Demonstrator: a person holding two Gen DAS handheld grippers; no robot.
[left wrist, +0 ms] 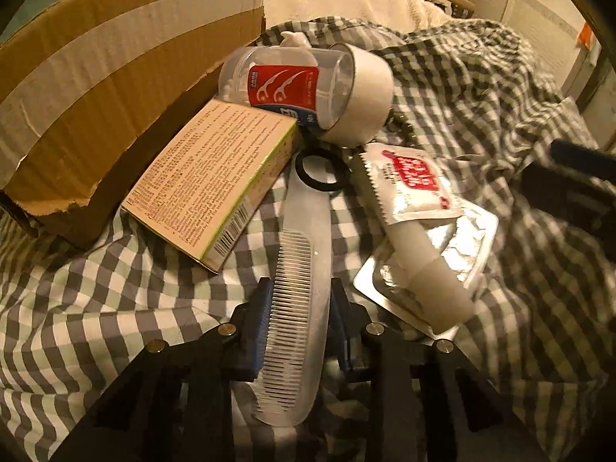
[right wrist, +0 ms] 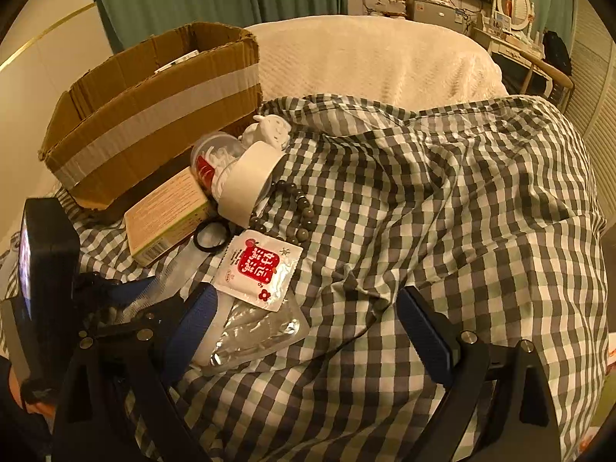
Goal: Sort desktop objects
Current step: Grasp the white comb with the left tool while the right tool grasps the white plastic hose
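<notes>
My left gripper (left wrist: 298,308) is shut on a clear plastic comb (left wrist: 304,269) that lies lengthwise between its fingers over the checked cloth (left wrist: 96,300). Ahead lie a printed carton (left wrist: 210,183), a floss-pick jar (left wrist: 285,84), a white tape roll (left wrist: 365,96), a black ring (left wrist: 321,169), a red-and-white sachet (left wrist: 412,183), a white tube (left wrist: 431,265) and a foil blister pack (left wrist: 462,242). My right gripper (right wrist: 308,331) is open and empty above the cloth (right wrist: 442,211), beside the sachet (right wrist: 258,265) and blister pack (right wrist: 254,335). A bead bracelet (right wrist: 296,211) lies by the tape roll (right wrist: 250,181).
An open cardboard box (right wrist: 154,115) stands at the back left, also in the left wrist view (left wrist: 115,77). A small white figurine (right wrist: 269,129) sits beside it. A cream blanket (right wrist: 365,57) covers the bed behind. The left gripper's body (right wrist: 50,269) is at my right gripper's left.
</notes>
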